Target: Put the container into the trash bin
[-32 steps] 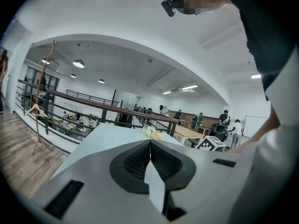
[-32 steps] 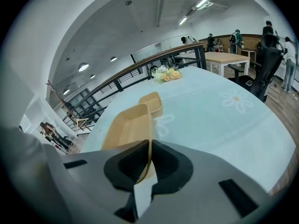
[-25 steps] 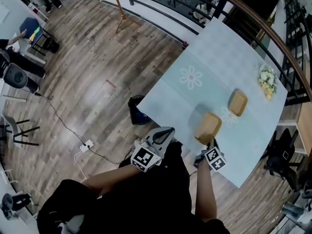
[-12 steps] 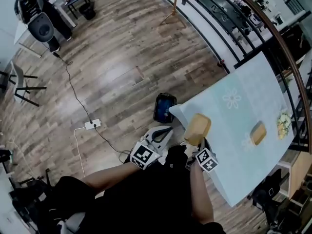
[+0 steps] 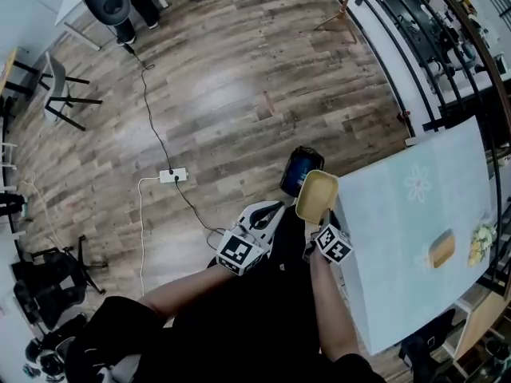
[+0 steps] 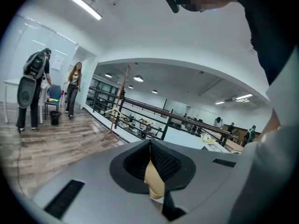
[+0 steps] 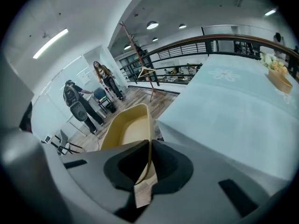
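My right gripper (image 5: 321,223) is shut on the rim of a tan, shallow oval container (image 5: 317,195). It holds the container in the air past the corner of the light blue table (image 5: 399,238). A dark trash bin (image 5: 297,170) stands on the wood floor just beyond the container, partly hidden by it. In the right gripper view the container (image 7: 125,127) sticks out forward from the right gripper (image 7: 148,148), its thin wall pinched between the jaws. My left gripper (image 5: 274,211) hangs beside it to the left, jaws shut and empty. The left gripper view shows the left gripper (image 6: 150,149) shut.
A second tan container (image 5: 441,248) and a bunch of flowers (image 5: 481,242) sit on the table. A white power strip (image 5: 172,175) with its cable lies on the floor to the left. A chair (image 5: 68,102) and people stand far off. A railing (image 7: 187,48) runs behind the table.
Both grippers have swung left, away from the table and out over the floor. The container went with the right gripper, from above the tabletop to beside the trash bin.
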Action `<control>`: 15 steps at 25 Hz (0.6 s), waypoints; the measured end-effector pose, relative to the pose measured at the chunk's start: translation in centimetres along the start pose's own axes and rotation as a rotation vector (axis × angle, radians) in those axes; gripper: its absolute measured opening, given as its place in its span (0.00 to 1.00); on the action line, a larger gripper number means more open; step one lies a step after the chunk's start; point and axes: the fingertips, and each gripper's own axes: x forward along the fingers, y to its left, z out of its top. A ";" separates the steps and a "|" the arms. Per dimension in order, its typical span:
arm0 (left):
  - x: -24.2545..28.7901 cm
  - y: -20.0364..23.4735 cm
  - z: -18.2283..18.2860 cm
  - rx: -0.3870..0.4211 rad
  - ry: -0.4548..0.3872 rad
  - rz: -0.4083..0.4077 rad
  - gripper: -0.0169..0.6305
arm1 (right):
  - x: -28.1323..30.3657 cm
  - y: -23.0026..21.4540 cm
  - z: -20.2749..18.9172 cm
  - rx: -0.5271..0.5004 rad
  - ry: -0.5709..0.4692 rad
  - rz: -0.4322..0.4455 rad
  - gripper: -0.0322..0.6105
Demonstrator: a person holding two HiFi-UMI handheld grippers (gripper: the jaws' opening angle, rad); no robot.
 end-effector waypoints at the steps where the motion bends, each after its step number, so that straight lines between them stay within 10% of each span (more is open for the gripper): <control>1: -0.3 0.8 -0.1 -0.010 0.005 0.021 0.05 | 1.0 0.5 -0.3 -0.025 0.013 0.000 0.12; 15: 1.0 5.5 -3.8 -0.042 0.113 0.083 0.05 | 12.2 0.0 -3.4 0.074 0.092 -0.073 0.12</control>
